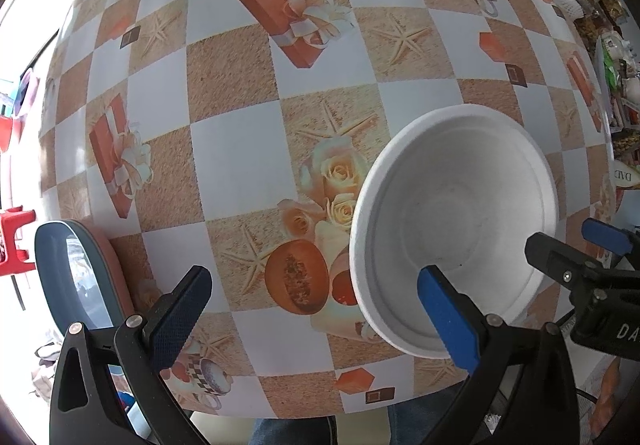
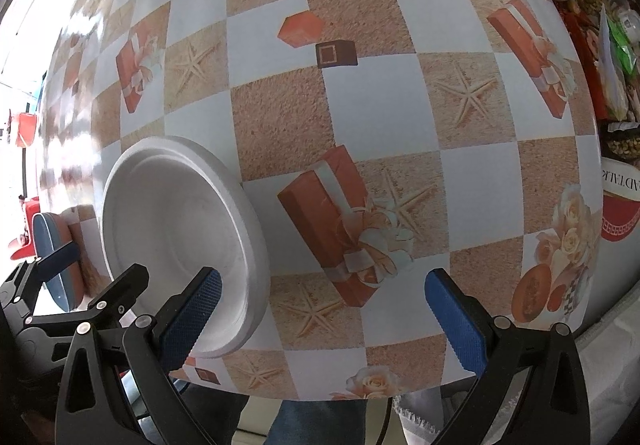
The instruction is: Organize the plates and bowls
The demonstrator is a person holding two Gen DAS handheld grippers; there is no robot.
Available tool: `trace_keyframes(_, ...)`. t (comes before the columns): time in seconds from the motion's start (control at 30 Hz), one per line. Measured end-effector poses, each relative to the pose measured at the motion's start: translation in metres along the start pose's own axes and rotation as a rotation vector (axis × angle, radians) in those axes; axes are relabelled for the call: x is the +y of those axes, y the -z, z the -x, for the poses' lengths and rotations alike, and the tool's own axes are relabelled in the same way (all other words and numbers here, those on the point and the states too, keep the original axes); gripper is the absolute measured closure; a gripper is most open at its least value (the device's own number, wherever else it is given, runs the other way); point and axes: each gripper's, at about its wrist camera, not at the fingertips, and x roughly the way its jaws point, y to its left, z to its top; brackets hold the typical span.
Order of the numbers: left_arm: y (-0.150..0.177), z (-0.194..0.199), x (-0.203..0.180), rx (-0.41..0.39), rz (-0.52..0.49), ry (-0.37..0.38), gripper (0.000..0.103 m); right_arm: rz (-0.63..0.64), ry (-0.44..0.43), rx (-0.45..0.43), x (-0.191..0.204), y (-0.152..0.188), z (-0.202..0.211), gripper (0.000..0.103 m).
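Note:
A white foam bowl (image 1: pixel 460 221) sits upright on the patterned table near its front edge; it also shows in the right wrist view (image 2: pixel 180 229). A blue plate (image 1: pixel 80 277) lies on a pink one at the table's left edge, seen small in the right wrist view (image 2: pixel 52 257). My left gripper (image 1: pixel 316 317) is open and empty, its right finger over the bowl's near rim. My right gripper (image 2: pixel 324 317) is open and empty, its left finger over the bowl's near right rim. The right gripper's fingers (image 1: pixel 560 257) show beside the bowl in the left wrist view.
The table wears a checked cloth with gift boxes, starfish and roses (image 2: pixel 360 105). Jars, packets and a red-and-white tin (image 2: pixel 620 205) crowd the right edge. A red stool (image 1: pixel 16 241) stands off the left side. My legs show below the front edge.

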Motion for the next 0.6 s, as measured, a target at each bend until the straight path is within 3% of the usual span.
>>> trace_keyframes(0.6, 0.000, -0.020, 0.003, 0.012, 0.015, -0.026, 0.000, 0.001, 0.016, 0.020, 0.013, 0.004, -0.025, 0.001)
